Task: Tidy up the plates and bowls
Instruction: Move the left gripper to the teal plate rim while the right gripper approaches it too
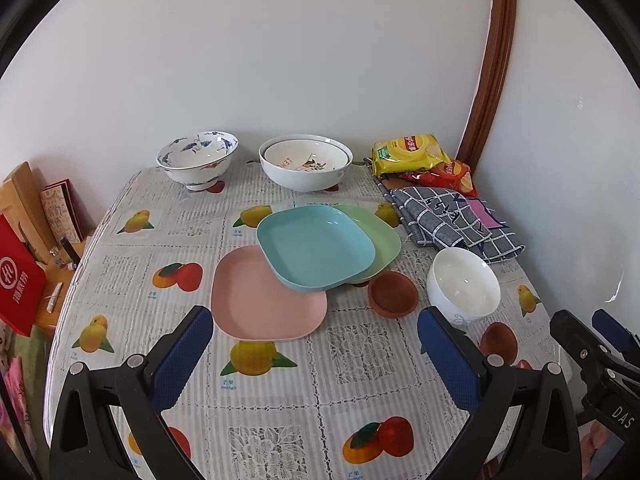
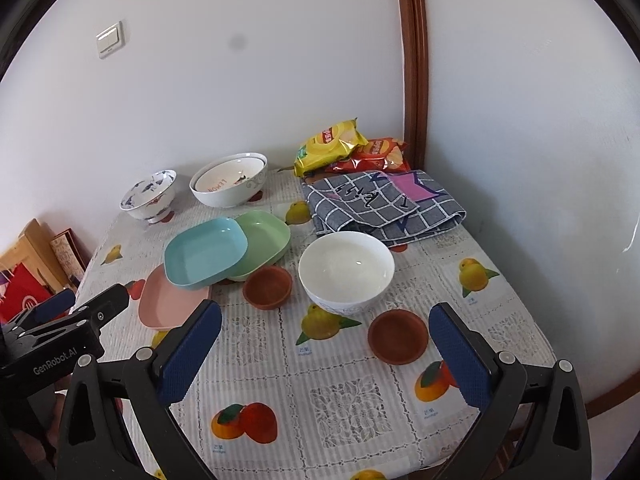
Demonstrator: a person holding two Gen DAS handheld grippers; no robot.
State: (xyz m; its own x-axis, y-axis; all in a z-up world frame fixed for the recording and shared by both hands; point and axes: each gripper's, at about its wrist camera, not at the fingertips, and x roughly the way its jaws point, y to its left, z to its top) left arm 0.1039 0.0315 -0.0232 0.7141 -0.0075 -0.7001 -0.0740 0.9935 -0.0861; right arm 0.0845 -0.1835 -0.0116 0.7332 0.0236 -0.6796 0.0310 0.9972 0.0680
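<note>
Fruit-print tablecloth nearest; behind it, white corner walls

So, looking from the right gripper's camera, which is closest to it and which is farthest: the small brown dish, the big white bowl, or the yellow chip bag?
From the right gripper, nearest first:
1. Small brown dish, just ahead, toward its right finger.
2. Big white bowl, behind the dish, mid-table.
3. Yellow chip bag, far back by the wall.
</note>
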